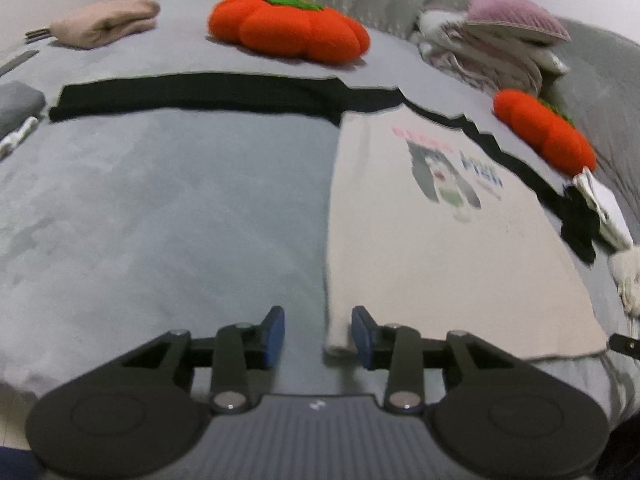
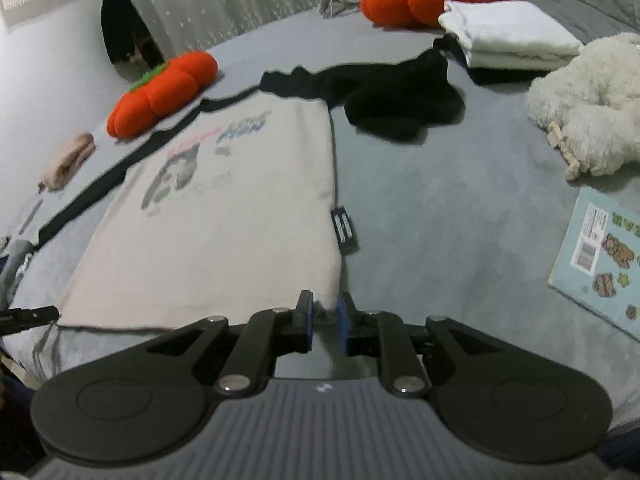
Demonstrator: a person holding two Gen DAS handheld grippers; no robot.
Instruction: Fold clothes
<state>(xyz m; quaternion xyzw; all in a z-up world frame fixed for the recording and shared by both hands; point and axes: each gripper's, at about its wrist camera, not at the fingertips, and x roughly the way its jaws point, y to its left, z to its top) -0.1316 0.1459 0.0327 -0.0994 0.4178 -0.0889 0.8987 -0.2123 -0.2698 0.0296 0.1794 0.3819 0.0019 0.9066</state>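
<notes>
The left gripper [image 1: 318,332] has its fingers spread, straddling the near left corner of the shirt [image 1: 440,240] without gripping it. The right gripper [image 2: 324,320] is pinched on the shirt's near right corner. The shirt lies flat on the grey bed [image 1: 160,208] — cream body with a cartoon print, black sleeves, one stretched out to the left, the other bunched beside a white folded stack [image 2: 508,36]. An orange pumpkin cushion [image 1: 288,30] sits beyond the shirt.

Blurred print on the shirt [image 2: 208,216], its black side tag [image 2: 345,230], book cover [image 2: 604,256] lettering, none legible
</notes>
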